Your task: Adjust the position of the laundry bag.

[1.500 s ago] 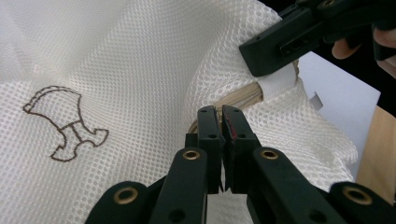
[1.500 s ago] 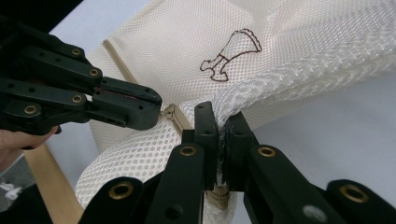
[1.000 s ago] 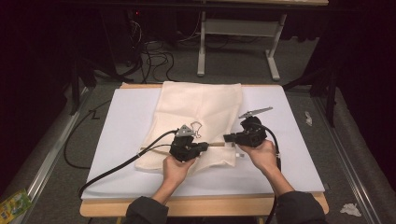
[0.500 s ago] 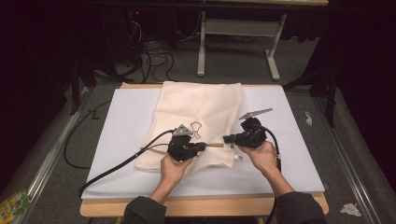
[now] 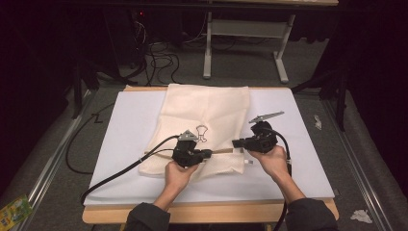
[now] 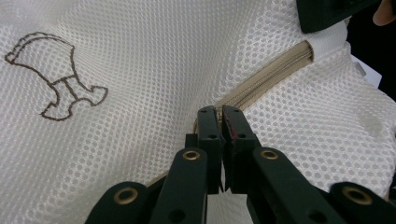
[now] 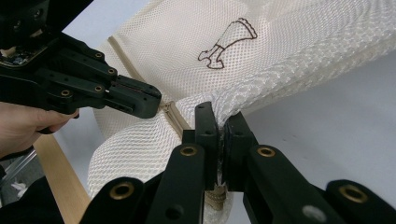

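A cream mesh bag (image 5: 207, 113) with a brown printed emblem (image 5: 201, 133) lies on the white board (image 5: 298, 159). A tan zipper (image 6: 268, 77) runs across the bag's near end. My left gripper (image 5: 208, 154) is shut right on the zipper line (image 6: 219, 114); what sits between its tips is hidden. My right gripper (image 5: 236, 143) faces it from the right, shut on a bunched fold of mesh at the zipper's end (image 7: 218, 122). In the right gripper view the left gripper (image 7: 140, 99) sits a short way along the zipper (image 7: 170, 112).
The board rests on a wooden table (image 5: 211, 214) whose front edge is close to the person's forearms. A black cable (image 5: 120, 173) trails left from the left gripper. Desk legs (image 5: 281, 62) and cables stand on the floor beyond the table.
Almost nothing: both grippers stay shut on the bag, and the left one only wobbles slightly in place.
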Motion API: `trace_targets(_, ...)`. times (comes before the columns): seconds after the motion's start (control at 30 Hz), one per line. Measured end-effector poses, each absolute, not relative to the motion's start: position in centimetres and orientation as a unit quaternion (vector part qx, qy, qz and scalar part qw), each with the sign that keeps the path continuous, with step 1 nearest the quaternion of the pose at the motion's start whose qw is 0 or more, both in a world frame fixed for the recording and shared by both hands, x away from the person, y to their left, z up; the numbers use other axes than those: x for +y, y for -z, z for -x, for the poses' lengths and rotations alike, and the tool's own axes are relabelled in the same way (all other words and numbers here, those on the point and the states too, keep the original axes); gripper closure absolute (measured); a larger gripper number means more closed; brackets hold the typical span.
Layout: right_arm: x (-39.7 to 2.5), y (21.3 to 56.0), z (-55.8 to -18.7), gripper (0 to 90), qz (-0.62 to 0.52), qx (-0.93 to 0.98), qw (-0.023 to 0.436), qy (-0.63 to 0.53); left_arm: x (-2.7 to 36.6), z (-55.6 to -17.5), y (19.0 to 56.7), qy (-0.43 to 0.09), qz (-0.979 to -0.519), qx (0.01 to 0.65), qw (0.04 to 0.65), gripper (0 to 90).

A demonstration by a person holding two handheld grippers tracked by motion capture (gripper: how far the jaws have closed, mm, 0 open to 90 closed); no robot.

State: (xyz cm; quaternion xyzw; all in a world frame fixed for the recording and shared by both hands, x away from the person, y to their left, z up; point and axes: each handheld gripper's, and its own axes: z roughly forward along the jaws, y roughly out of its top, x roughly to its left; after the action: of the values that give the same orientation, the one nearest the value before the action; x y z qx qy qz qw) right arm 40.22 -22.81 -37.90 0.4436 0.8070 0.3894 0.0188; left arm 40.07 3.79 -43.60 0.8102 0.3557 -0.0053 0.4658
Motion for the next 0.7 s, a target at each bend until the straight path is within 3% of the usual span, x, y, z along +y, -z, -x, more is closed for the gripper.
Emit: trace_targets(0.7, -25.2, 38.1, -40.0, 88.7, -0.453, 0.801, 0.034, -0.39, 7.7, -40.4, 43.0, -0.043, -0.808, 0.382, 0.446, 87.4)
